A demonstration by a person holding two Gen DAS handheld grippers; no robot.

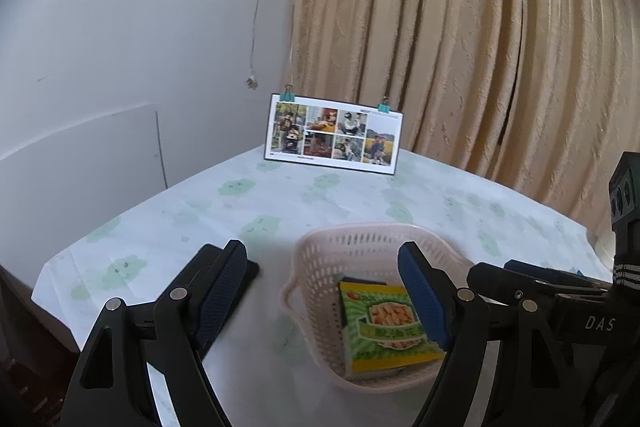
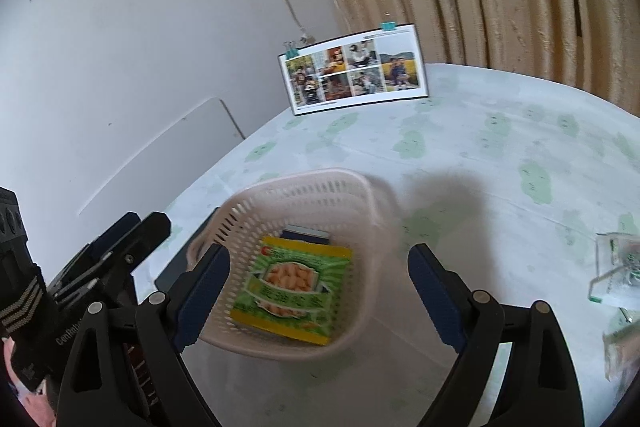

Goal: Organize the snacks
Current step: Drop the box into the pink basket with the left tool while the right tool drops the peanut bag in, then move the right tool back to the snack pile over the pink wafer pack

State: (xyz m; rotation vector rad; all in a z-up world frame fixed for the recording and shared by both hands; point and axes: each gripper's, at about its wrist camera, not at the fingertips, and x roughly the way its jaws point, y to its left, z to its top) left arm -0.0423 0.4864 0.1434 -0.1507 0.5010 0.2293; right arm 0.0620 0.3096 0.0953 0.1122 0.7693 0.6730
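Nearest to us in the left wrist view are our own two black jaw arms with blue ribbed pads, and the left gripper [image 1: 322,293] stands spread wide with nothing between the pads; the left pad hangs over a flat black slab [image 1: 240,281] lying on the cloth at about 9 o'clock of the basket, while the right pad overlaps the near right rim of the pale pink perforated plastic basket [image 1: 320,255]. In the right wrist view our right gripper [image 2: 318,291] is likewise wide open and empty, its left pad crossing the basket's near left wall, its right pad over bare cloth. Between both pairs of jaws, inside the basket, lies the green and yellow flat snack packet printed with golden puffs [image 1: 386,327], face up on the basket floor, resting on a darker packet [image 2: 306,231] of which we see only a blue-black edge at 12 o'clock. Seen from the right wrist, the green packet's long axis runs roughly from 5 o'clock to 11 o'clock; its printing is too blurred for us to tell top from bottom. We judge the task well along: two snacks sit in the basket. At 3 o'clock in the right wrist view some clear, crinkled wrappers [image 2: 616,275] lie on the white tablecloth with green cloud prints [image 2: 480,155], which may be what is left, though we cannot tell what they are. Beyond, at 12 o'clock, a clipped photo card [image 1: 334,135] stands before the beige curtain [image 1: 460,27].
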